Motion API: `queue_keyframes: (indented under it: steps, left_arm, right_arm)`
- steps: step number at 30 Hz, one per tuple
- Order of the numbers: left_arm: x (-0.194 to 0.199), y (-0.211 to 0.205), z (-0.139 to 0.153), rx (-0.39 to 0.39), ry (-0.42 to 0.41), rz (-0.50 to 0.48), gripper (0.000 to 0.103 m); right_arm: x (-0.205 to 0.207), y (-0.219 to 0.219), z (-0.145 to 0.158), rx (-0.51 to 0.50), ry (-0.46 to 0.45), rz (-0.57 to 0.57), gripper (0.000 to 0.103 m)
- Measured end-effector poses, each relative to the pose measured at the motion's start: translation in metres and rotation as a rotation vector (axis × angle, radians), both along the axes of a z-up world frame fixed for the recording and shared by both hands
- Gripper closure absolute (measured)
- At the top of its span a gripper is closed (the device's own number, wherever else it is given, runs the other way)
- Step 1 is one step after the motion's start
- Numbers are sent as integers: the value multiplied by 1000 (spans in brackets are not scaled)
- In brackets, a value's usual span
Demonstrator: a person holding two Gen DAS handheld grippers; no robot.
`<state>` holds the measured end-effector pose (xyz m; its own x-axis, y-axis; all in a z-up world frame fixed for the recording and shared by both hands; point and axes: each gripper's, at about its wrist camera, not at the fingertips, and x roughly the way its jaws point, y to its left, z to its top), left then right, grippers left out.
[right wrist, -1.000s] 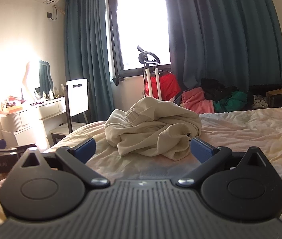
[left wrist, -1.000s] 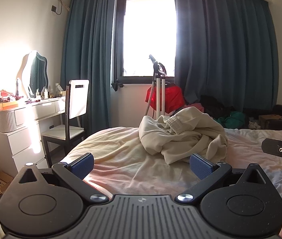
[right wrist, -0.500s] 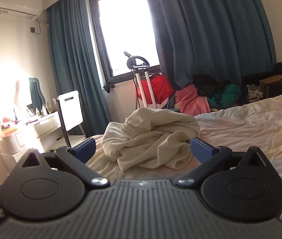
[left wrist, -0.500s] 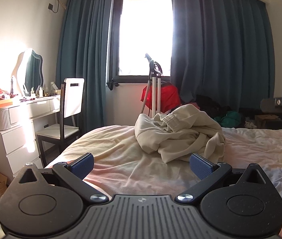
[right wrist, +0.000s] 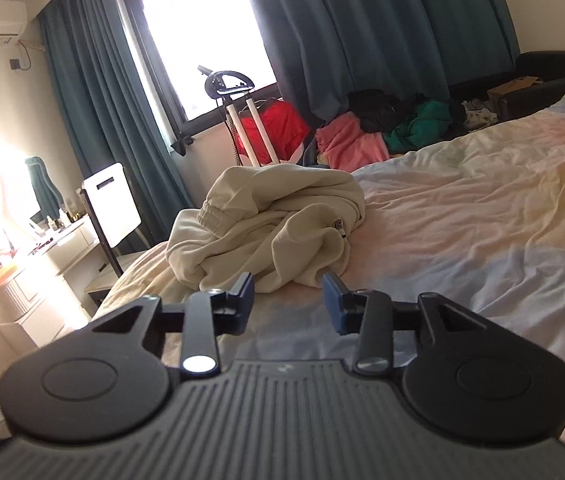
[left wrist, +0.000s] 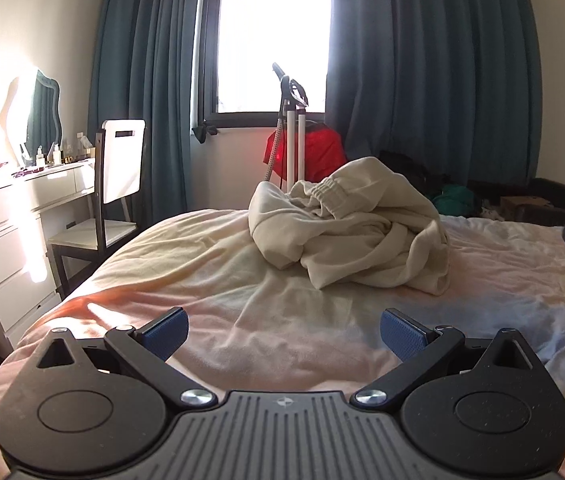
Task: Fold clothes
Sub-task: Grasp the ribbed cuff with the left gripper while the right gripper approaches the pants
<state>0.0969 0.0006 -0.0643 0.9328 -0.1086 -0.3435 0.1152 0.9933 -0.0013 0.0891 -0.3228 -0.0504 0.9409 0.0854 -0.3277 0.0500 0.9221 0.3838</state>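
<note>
- Cream garment (left wrist: 348,220) lies crumpled in a heap on the bed (left wrist: 210,280).
- Left gripper (left wrist: 282,336) hovers over the sheet, jaws wide apart, nothing between.
- Right gripper (right wrist: 288,300) is closing, jaws empty, just before the heap.

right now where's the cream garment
The cream garment lies crumpled in a heap on the bed, mid-frame in both wrist views, ahead of both grippers and in front of the window; neither gripper touches it.

The crumpled garment (left wrist: 348,226) lies on the bed (left wrist: 186,280); a chair (left wrist: 116,184) and dresser (left wrist: 22,216) stand left; a clothes pile (right wrist: 386,128) lies behind, under the window (left wrist: 274,36).
</note>
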Motion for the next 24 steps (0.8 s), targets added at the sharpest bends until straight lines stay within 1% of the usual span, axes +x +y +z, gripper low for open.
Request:
queue_keyframes:
  steps: [2, 4, 10, 13, 15, 17, 18, 19, 20, 21, 22, 23, 24]
  left_arm:
    - [33, -8, 4, -32, -11, -3, 0]
    - [73, -16, 9, -87, -17, -16, 0]
    - [217, -40, 18, -339, 36, -94, 0]
    - [276, -49, 13, -453, 77, -58, 0]
    - [310, -51, 4, -530, 131, -28, 2]
    - [335, -51, -4, -592, 184, -17, 6]
    - [346, -51, -8, -621, 210, -14, 8]
    - [353, -51, -9, -636, 224, -13, 13]
    - [357, -53, -9, -636, 225, -13, 18]
    - [361, -54, -8, -636, 226, -13, 35]
    - [364, -56, -6, -625, 230, -9, 43]
    - [363, -59, -3, -599, 232, -6, 48]
    - [360, -61, 2, -566, 223, -18, 58]
  right_arm:
    - [4, -5, -7, 1, -7, -8, 61]
    - [14, -14, -18, 31, 24, -15, 61]
    - [45, -35, -51, 139, 96, -41, 61]
    - [65, -42, -68, 188, 119, -46, 60]
    - [76, -46, -79, 217, 137, -48, 60]
    - [86, -49, -90, 232, 161, -43, 60]
    - [91, -50, -95, 238, 172, -39, 60]
    - [94, -51, -98, 241, 174, -39, 60]
    - [97, -52, -101, 245, 176, -38, 60]
    - [100, -53, -103, 248, 177, -37, 60]
    - [100, -53, -105, 248, 171, -38, 60]
    - [100, -53, -105, 245, 165, -36, 60]
    - [100, -52, -105, 240, 160, -34, 60]
